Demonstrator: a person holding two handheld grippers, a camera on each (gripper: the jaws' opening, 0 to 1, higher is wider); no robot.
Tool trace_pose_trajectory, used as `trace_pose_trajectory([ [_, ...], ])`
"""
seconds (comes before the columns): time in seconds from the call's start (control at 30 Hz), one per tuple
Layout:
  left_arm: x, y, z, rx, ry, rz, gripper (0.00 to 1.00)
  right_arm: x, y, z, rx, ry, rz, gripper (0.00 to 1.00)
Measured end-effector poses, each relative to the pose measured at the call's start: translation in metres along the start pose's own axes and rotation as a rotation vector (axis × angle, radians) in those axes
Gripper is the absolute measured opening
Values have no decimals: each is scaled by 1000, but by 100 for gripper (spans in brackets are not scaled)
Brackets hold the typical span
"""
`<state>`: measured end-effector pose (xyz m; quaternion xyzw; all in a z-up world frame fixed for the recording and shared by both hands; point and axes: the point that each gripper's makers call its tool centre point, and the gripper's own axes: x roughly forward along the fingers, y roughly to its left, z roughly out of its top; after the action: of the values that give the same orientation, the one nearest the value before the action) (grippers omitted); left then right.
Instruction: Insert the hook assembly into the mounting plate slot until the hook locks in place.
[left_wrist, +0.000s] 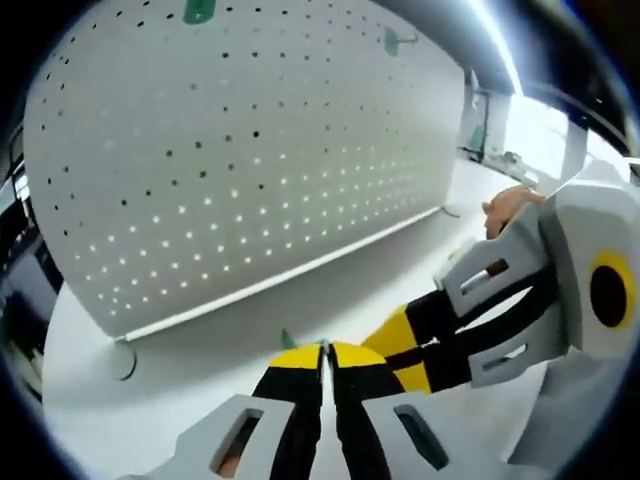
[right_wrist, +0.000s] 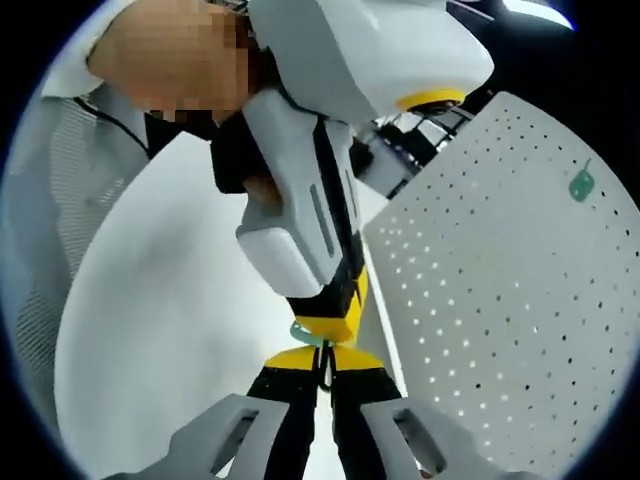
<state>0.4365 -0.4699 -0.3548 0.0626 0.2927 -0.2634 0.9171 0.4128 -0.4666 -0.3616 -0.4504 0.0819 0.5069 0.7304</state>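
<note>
Meeting tip to tip over the white table (left_wrist: 200, 350), both grippers sit low in front of the perforated mounting plate (left_wrist: 250, 150)

Left gripper (left_wrist: 323, 352): in the left gripper view, jaws rise from the bottom, yellow pads pressed together with only a hairline seam between them. A sliver of green, the hook assembly (left_wrist: 288, 339), pokes out just left of the pads; whether these jaws actually grip it cannot be told there.

Right gripper (left_wrist: 400, 355): enters that view from the right, angled down and leftward, its yellow tips touching the left gripper's tips. A bit of the person's hand (left_wrist: 510, 205) shows behind its white body.

In the right gripper view, the right gripper (right_wrist: 323, 358) has jaws closed, yellow pads nearly together, with a thin dark wire of the hook assembly (right_wrist: 312, 335) standing in the seam. The left gripper (right_wrist: 328, 318) comes down from the top, steeply tilted, tips meeting the same spot; a green piece sits between the two sets of tips.

Mounting plate stands upright on the table, beyond the grippers, apart from them. Two green hooks (left_wrist: 198, 12) already hang on it high up
</note>
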Motion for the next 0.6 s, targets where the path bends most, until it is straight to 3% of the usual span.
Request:
trace_pose_trajectory([
  [0.23,-1,1,4,-1,-18,8,1,-1,-2,2,102,-21,-3,2],
  [0.6,-4,6,11,-10,-55,28,1,-16,-15,15,421,-106,-16,8],
])
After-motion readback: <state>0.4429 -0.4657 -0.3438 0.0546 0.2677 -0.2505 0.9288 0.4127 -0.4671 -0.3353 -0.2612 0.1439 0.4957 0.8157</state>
